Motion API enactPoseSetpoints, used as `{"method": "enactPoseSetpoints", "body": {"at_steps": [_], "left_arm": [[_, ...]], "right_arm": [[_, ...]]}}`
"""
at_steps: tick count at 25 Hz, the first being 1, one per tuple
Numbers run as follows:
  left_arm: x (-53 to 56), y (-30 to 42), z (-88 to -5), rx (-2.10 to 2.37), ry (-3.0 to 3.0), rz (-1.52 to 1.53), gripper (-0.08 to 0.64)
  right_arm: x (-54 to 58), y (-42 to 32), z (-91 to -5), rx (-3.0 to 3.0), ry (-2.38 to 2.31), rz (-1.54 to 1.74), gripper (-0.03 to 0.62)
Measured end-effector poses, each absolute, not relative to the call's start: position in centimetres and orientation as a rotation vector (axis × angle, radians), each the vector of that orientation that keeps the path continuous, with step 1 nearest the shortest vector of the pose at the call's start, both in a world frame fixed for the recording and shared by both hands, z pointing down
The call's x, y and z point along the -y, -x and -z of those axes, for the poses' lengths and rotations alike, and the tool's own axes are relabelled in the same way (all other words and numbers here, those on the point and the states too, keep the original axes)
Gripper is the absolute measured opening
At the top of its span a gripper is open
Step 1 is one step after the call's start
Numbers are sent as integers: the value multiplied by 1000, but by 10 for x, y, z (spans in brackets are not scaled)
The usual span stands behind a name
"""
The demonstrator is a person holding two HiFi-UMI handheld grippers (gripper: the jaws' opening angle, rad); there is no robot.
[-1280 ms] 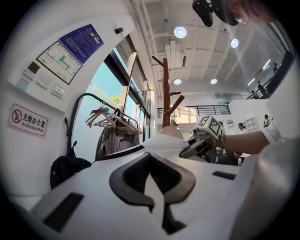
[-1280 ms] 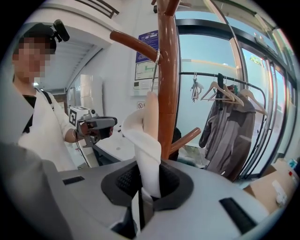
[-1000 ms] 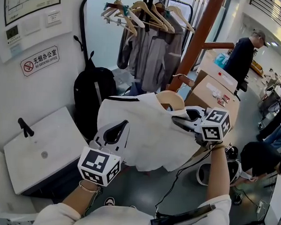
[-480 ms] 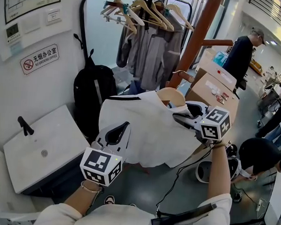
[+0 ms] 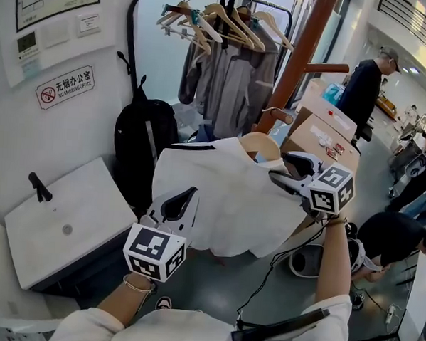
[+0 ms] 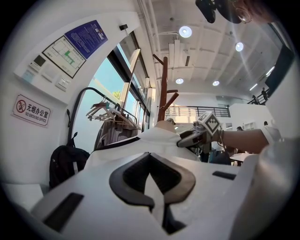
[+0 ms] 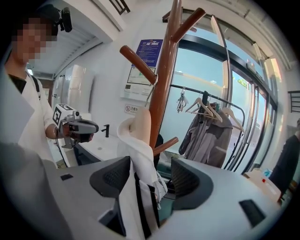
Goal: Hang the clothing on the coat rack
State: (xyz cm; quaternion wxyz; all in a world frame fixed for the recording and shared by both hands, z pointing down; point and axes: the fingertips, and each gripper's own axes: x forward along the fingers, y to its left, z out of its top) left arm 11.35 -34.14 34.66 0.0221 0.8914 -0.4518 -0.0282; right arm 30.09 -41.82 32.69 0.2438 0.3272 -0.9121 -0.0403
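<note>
Opened the right gripper (image 5: pixel 284 171) wide since a second ago; kept both hands nearly in place. No squeeze there now, only the shirt's cloth standing loose between the jaws.

Tall brown coat rack (image 5: pixel 298 60) at 12 o'clock from that gripper, close behind the shirt. Black clothes rail (image 5: pixel 128 55) with grey clothes (image 5: pixel 229 74) farther back at 11 o'clock, well apart. White table (image 5: pixel 61 222) low at 9 o'clock.

White shirt (image 5: pixel 218 202) in the middle, hung over a wooden hanger (image 5: pixel 261 142), spread from 2 o'clock down to 8 o'clock. Black backpack (image 5: pixel 139 144) behind it at 10 o'clock. Brown boxes (image 5: pixel 321 140) beside the rack at 1 o'clock. None of these in the way.

Left gripper (image 5: pixel 179 204) clenched on the shirt's low edge at 8 o'clock, far from the rack. Right one much nearer.

Thin wire hook (image 7: pixel 151 91) sticking up from the hanger, right at the slanted peg (image 7: pixel 138 63) where it meets the pole. Hard to tell if over the peg or only touching it. Probably safe to pull the right gripper back toward 5 o'clock only if hooked; if not, likely a drop on that side. Lower peg (image 7: pixel 165 144) poking out just behind the cloth, could snag it.
</note>
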Motion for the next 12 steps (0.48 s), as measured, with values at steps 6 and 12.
{"method": "enactPoseSetpoints", "body": {"at_steps": [6,12], "left_arm": [[336,-117,-348,1400,-2769,78,8],[330,-120,-353,1373,-2772,63,8]], "right_arm": [[409,-309,-311,2504,-979,139,278],[399,-322,-300,2472,-1138,164,278]]}}
